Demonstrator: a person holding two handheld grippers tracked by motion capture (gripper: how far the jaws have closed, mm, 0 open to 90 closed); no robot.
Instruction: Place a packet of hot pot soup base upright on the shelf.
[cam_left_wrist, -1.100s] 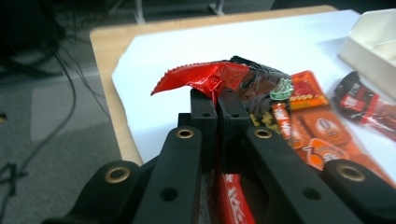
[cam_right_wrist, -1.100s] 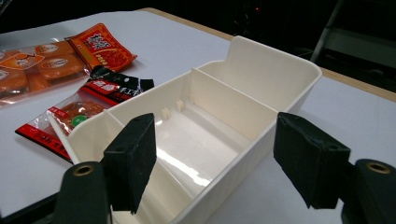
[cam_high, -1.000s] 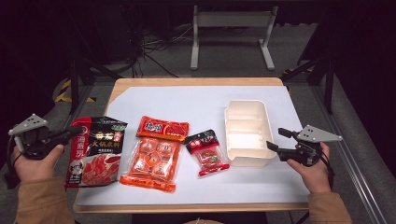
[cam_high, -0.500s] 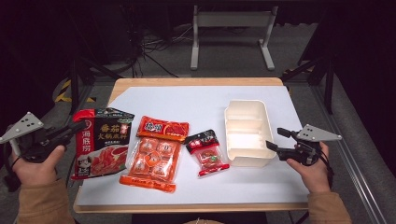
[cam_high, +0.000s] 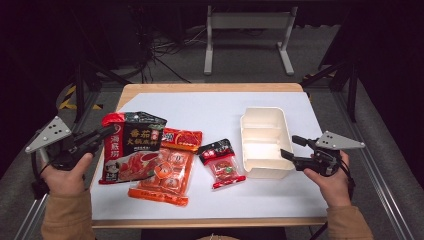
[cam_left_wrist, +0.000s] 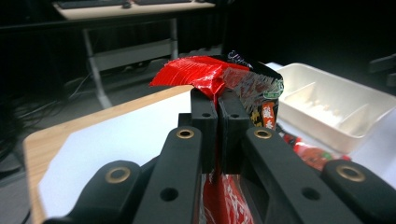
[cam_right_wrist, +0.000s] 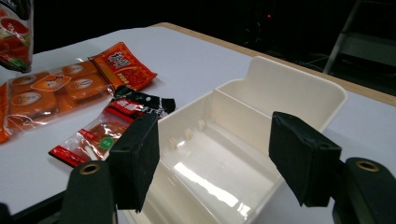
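The left gripper (cam_high: 102, 134) is clenched on the left edge of the large dark soup-base packet (cam_high: 132, 146); in the left gripper view its jaws stand pressed together with the red crumpled foil (cam_left_wrist: 201, 74) between them. The packet lies left of the white tray (cam_high: 265, 142), lifted and overlapping the orange snack bag (cam_high: 165, 172). Its long axis runs front to back, red top end away from the person. Compared with a second ago, the packet has moved toward the tray and now covers part of the orange bag. The small red packet (cam_high: 222, 162) sits just left of the tray. The right gripper (cam_high: 295, 149) is released, jaws spread at the tray's near right corner.
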